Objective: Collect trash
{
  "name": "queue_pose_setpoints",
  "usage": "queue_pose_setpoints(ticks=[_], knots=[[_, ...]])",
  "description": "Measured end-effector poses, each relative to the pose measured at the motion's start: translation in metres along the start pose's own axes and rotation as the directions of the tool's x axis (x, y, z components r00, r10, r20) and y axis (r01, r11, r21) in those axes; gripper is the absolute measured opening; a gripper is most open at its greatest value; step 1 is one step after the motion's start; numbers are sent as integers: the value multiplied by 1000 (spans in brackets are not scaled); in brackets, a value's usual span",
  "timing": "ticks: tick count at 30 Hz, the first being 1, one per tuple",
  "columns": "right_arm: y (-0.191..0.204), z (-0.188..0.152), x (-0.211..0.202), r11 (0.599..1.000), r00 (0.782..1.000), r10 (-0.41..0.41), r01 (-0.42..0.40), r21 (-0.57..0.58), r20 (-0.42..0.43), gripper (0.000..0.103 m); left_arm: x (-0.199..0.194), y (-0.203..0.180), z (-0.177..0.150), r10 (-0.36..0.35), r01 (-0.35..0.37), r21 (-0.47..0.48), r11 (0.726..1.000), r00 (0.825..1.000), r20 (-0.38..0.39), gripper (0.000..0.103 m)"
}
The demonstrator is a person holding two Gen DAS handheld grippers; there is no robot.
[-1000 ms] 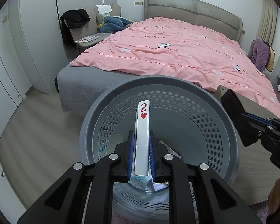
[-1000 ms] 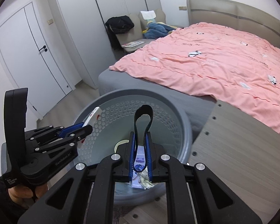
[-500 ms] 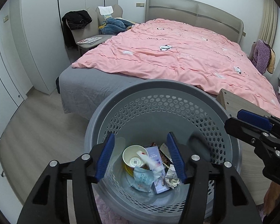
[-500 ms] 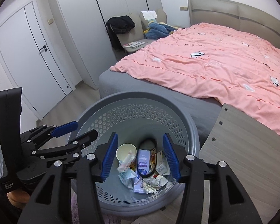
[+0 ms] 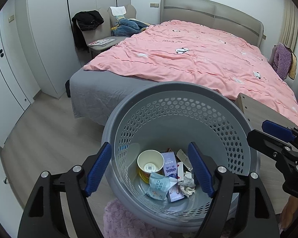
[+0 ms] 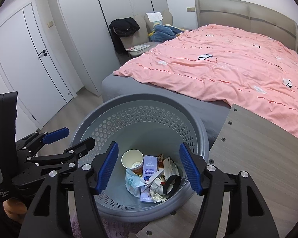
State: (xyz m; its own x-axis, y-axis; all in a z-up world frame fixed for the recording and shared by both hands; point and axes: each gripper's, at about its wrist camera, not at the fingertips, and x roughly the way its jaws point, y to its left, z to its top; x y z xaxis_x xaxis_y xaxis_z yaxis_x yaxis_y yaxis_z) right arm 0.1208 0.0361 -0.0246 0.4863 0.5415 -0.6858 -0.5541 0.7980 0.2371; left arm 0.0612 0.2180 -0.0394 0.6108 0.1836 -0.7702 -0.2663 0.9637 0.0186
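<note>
1. Bed (image 5: 188,59) w/ pink blanket (image 6: 228,69) fills the back of the room; grey sheet shows at its foot, just behind the basket. Beige headboard (image 5: 208,13) against the wall.
2. White wardrobe doors (image 6: 19,69) on the left side. A chair (image 5: 101,37) near the bed corner carries a black garment (image 5: 88,19), and blue clothes (image 6: 164,31) lie beside it.
3. Wooden board (image 6: 258,148), light grey grain w/ screws, lies to the right of the basket, its edge touching or nearly touching the basket rim.
4. Grey basket (image 5: 168,99), round, w/ perforated wall, stands on the floor betw. the bed foot and both grippers. The trash is inside, on the bottom.
5. Left gripper (image 5: 149,168): fingers spread wide, nothing betw. them, held above the near rim of the basket. Seen also from the right wrist cam (image 6: 67,138), at the basket's left side.
6. Right gripper (image 6: 147,166): also spread wide and empty, above the basket opening. In the left wrist view its tip (image 5: 268,132) is at the basket's right side.
7. Trash items in the basket: paper cup (image 5: 150,161) on its side w/ the mouth facing up to the cam; blue-white carton (image 6: 149,164) next to it; pale blue wrapper (image 5: 159,186) in front; crumpled paper (image 5: 188,186) at right; black loop strap (image 6: 170,184) resting on the pile, right part.
8. Pink fluffy rug (image 5: 121,218) under the near side of the basket.
</note>
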Motion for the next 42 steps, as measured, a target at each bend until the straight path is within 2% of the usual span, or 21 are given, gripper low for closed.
queue_pose_setpoints(ticks=[6, 15, 25, 42], knots=[[-1, -2, -5, 1000, 1000, -17, 17, 9, 13, 71, -6, 0, 0, 15, -15, 3, 1000, 1000, 6, 81], [-3, -3, -13, 999, 999, -29, 28, 24, 40, 87, -10, 1, 0, 24, -24, 10, 1000, 1000, 8, 82], [-3, -5, -16, 999, 998, -43, 41, 30, 44, 89, -13, -2, -3, 31, -31, 44, 999, 999, 8, 82], [-3, -5, -16, 999, 998, -43, 42, 31, 44, 90, -10, 0, -5, 43, -43, 46, 998, 999, -1, 82]])
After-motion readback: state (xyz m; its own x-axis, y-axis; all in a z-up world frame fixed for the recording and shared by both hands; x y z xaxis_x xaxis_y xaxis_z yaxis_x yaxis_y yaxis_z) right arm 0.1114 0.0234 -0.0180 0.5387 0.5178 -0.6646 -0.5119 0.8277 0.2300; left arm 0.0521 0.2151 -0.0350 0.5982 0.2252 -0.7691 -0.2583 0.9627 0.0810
